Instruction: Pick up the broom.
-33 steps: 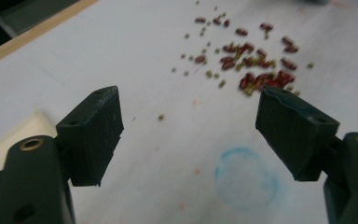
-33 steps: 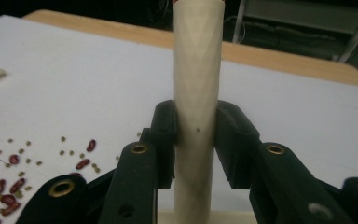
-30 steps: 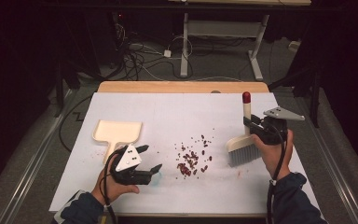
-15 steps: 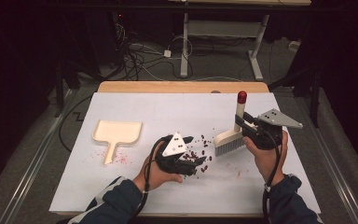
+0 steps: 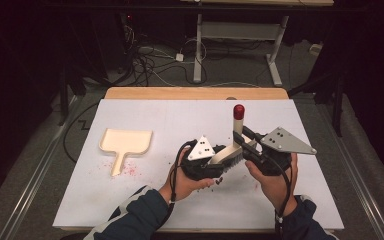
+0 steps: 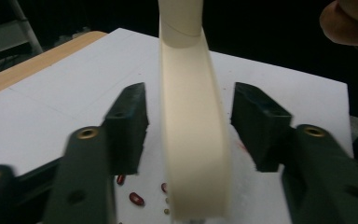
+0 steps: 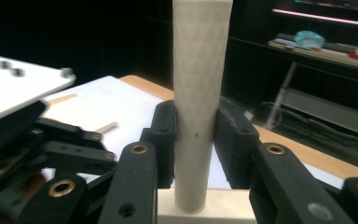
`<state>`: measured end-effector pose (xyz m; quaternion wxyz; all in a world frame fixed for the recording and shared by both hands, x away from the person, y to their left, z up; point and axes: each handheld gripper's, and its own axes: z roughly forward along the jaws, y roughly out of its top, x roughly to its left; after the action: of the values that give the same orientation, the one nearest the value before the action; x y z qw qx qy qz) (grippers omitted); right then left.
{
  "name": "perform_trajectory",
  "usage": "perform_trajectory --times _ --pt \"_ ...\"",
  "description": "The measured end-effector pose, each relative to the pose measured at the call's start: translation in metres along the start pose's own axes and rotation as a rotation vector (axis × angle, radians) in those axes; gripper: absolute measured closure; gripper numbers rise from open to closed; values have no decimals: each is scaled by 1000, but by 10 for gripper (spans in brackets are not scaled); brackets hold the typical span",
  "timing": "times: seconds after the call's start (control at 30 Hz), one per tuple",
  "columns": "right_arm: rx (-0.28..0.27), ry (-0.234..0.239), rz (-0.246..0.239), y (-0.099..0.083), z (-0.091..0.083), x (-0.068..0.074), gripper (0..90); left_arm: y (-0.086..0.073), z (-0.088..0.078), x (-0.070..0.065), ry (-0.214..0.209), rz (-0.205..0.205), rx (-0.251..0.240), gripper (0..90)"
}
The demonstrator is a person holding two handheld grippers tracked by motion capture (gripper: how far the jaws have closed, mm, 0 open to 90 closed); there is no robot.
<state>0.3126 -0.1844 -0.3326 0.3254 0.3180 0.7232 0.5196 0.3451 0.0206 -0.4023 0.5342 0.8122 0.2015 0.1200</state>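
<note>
**Mia:** Two tools meet over the middle of the white counter (image 5: 130,200). What is that thing between them?

**Ben:** It is a little brush (image 5: 230,152). It is cream in colour, with a long round handle that ends in a red tip. The handle has a fine bumpy pattern on it, which you can see in the right gripper view. The flat head at the bottom is the same pale cream.

**Mia:** Who has hold of it?

**Ben:** The right tool (image 5: 246,146) does. Its two black pads press on the handle from both sides, so it is closed tight on the brush. The brush stands nearly upright.

**Mia:** And the left tool (image 5: 219,159)?

**Ben:** Its jaws have just been closing, and the brush head sits between them. In the left gripper view I can see a gap on each side, so I think the pads are not touching it, but that view is a bit blurry.

**Mia:** What is under the brush?

**Ben:** Small dark red beans (image 6: 136,199) lie on the counter just below the head.

**Mia:** Anything else nearby?

**Ben:** A cream dustpan (image 5: 125,145) lies flat, well apart on the left side.

**Mia:** Any words or labels?

**Ben:** I see no writing I can read on the brush or dustpan.
</note>
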Motion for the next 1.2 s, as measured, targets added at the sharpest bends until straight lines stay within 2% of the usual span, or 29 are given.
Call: perform_trajectory --times 0.07,0.1,0.13,0.17,0.27,0.3,0.33,0.4,0.47,0.53,0.67,0.8,0.83,0.87,0.9,0.93,0.97,1.0,1.03,1.07,1.1,1.2 --pt "0 17 3 1 -1 3 704 -1 -7 3 -10 16 -12 646" --pt "0 17 3 1 -1 3 704 -2 -10 4 -12 25 -8 646" --pt "3 44 -3 1 -2 5 702 -3 -13 6 -17 37 1 653" --pt "3 44 -3 1 -2 5 702 -4 -17 8 -25 44 6 653" --pt "2 90 -9 2 -3 5 689 -5 -24 13 -38 63 36 657" --pt "-9 129 -32 4 -4 4 601 -5 -27 15 -50 67 44 658" --pt "-9 129 -32 4 -4 4 601 -6 -30 16 -57 75 51 658" --pt "0 177 -84 5 -5 4 551 -6 -36 18 -69 86 56 658" --pt "11 205 -156 4 -7 4 508 -6 -42 19 -83 106 69 658" --pt "54 227 -224 0 -6 1 476 -8 -49 18 -95 137 86 658" --pt "139 374 -295 -11 -1 -3 401 -13 -61 14 -127 176 121 658" --pt "233 494 -374 -32 12 4 372 -17 -71 9 -183 198 128 658" --pt "233 494 -374 -32 12 4 372 -17 -72 7 -200 207 128 658" --pt "258 540 -375 -38 20 7 364 -17 -73 6 -219 219 127 657" --pt "258 540 -375 -38 20 7 364 -18 -74 4 -238 226 124 657" --pt "260 594 -379 -44 26 12 386 -17 -74 3 -250 232 125 657" --pt "260 594 -379 -44 26 12 386 -17 -74 2 -260 232 122 657" --pt "265 618 -385 -47 28 15 414 -17 -74 2 -270 231 119 657" --pt "265 638 -406 -53 32 21 505 -17 -74 3 -280 224 113 656" --pt "265 638 -406 -53 32 21 505 -17 -74 4 -279 222 120 656" --pt "261 669 -373 -55 35 19 544 -18 -73 6 -287 219 125 656" --pt "265 693 -373 -59 36 18 579 -20 -71 8 -303 219 138 651"
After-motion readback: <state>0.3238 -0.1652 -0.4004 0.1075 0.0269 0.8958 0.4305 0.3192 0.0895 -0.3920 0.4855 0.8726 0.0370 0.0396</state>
